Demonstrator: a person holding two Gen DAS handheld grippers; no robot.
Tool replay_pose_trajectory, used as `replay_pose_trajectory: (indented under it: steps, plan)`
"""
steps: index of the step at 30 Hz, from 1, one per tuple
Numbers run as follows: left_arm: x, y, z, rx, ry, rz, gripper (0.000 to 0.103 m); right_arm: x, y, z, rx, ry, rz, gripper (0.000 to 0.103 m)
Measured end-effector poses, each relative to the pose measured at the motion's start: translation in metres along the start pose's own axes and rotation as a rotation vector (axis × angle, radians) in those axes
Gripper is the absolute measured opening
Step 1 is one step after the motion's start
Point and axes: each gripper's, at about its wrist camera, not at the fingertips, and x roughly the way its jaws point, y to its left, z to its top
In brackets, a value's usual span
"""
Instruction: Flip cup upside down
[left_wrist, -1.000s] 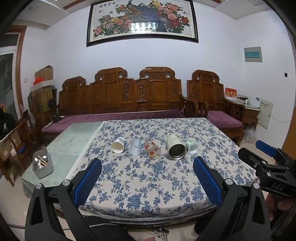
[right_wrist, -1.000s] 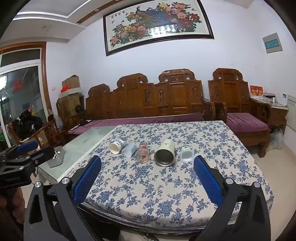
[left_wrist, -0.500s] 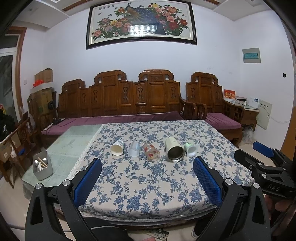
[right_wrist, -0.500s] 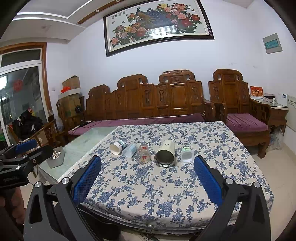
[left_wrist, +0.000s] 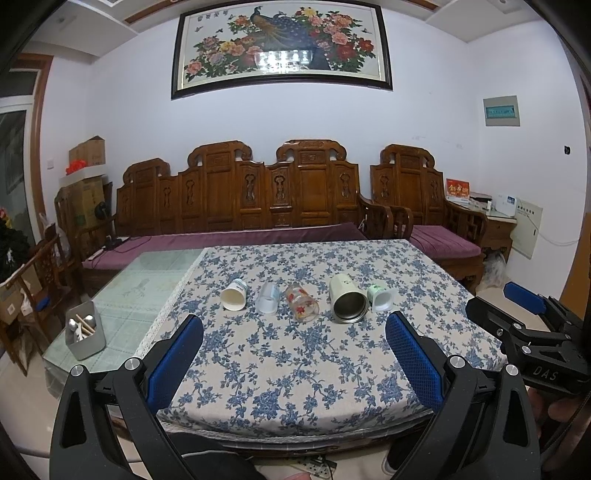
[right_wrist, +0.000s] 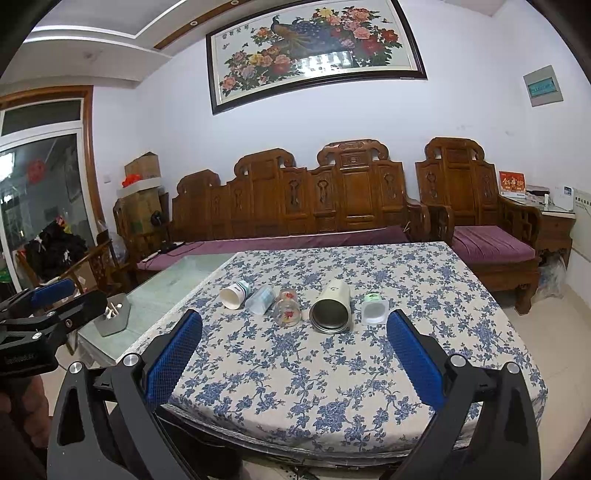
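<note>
- My left gripper (left_wrist: 294, 334) is nearest, held off the near edge of the table (left_wrist: 295, 387); its blue pads (left_wrist: 173, 360) stand wide apart with nothing between them.
- My right gripper (right_wrist: 294, 334) is alongside, also short of the table edge, jaws spread, nothing held. Each gripper shows at the edge of the other's view.
- Floral cloth (right_wrist: 332, 369) covers most of the tabletop; the left strip is bare glass, with a grey holder (left_wrist: 85, 335) of utensils near its front corner.
- Mid-table, five cups lie on their sides in a row, mouths toward me, well beyond both grippers.
- Left to right: paper cup (left_wrist: 234, 294), clear cup (left_wrist: 268, 298), flowered glass (left_wrist: 301, 303), steel tumbler (left_wrist: 347, 303), small white cup (left_wrist: 381, 297).
- Clear cup and glass lie just beside each other; from the right view they look to be touching, but I cannot be sure.
- Behind the table: carved wooden sofa (left_wrist: 258, 199) with purple cushions.
- On the wall above: framed peacock painting (left_wrist: 282, 48).
</note>
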Motion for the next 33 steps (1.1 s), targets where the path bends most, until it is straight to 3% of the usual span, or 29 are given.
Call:
replay_pose_trajectory:
  steps: [33]
  plan:
    - [-0.0038,0.0004,0.0004,-0.002,-0.004,0.000,0.095,-0.0057,0.0032,0.0037,0.002,-0.004,0.000,0.101]
